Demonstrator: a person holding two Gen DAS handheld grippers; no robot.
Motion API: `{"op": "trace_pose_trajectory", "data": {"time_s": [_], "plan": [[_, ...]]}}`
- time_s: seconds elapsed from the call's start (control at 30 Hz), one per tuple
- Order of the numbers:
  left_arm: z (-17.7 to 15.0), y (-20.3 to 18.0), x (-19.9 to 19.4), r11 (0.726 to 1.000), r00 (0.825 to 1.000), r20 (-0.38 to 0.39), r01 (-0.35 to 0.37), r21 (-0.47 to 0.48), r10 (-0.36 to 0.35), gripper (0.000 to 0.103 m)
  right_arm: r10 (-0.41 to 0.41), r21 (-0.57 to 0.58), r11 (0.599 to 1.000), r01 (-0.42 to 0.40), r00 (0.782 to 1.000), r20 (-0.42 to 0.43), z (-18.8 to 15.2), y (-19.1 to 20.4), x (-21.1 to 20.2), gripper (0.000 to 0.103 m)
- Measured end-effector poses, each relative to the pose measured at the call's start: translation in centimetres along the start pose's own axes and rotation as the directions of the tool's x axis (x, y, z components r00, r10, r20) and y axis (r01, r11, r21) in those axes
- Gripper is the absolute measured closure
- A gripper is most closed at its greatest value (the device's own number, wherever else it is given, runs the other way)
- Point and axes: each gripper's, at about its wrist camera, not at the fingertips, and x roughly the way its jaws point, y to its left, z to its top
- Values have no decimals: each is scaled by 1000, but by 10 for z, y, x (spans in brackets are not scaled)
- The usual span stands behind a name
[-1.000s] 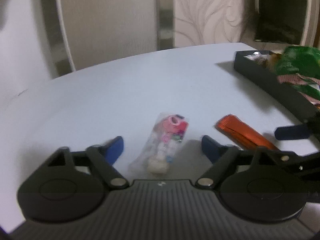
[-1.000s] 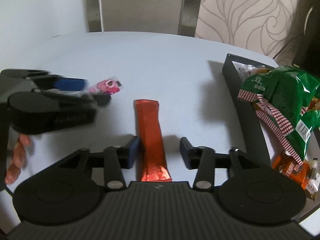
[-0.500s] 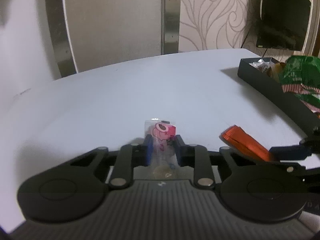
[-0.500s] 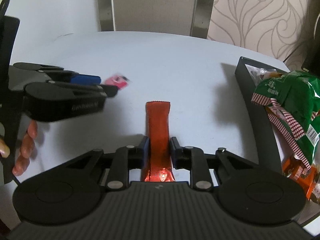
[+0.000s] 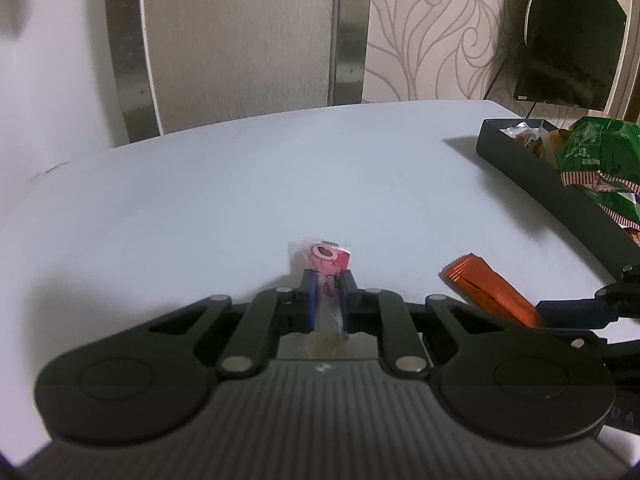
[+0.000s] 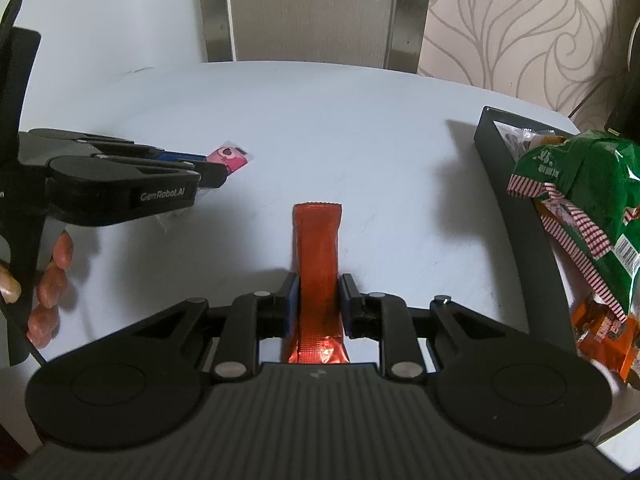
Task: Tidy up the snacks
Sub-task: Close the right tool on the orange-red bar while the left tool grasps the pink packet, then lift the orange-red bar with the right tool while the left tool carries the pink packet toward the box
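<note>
Left wrist view: the left gripper (image 5: pixel 328 294) pinches a pink cartoon candy packet (image 5: pixel 325 266) above the white table (image 5: pixel 240 184). To its right, the right gripper (image 6: pixel 319 300) clamps an orange snack stick (image 6: pixel 318 248) lengthwise, its far end pointing forward over the tabletop. Farthest right, a black tray (image 6: pixel 516 216) at the table's edge holds a green snack bag (image 6: pixel 580 184) and orange wrapped sweets (image 6: pixel 604 332).

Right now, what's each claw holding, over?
Left gripper shut on pink candy packet. Right gripper shut on orange snack stick. Black tray already holds snacks; path looks open.
</note>
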Motion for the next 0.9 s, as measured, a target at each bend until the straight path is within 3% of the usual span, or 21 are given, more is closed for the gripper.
{"op": "trace_pose_trajectory", "data": {"time_s": [0.57,0.9], "plan": [[-6,7,-10,1000,1000,-17,-4,-23,4,88,53,-2,999,-53,999,5,3,10,3,78],[-5,6,-11,999,1000,-26,-13,-33,12,88,43,16,999,-43,999,2,1,2,-1,78]]}}
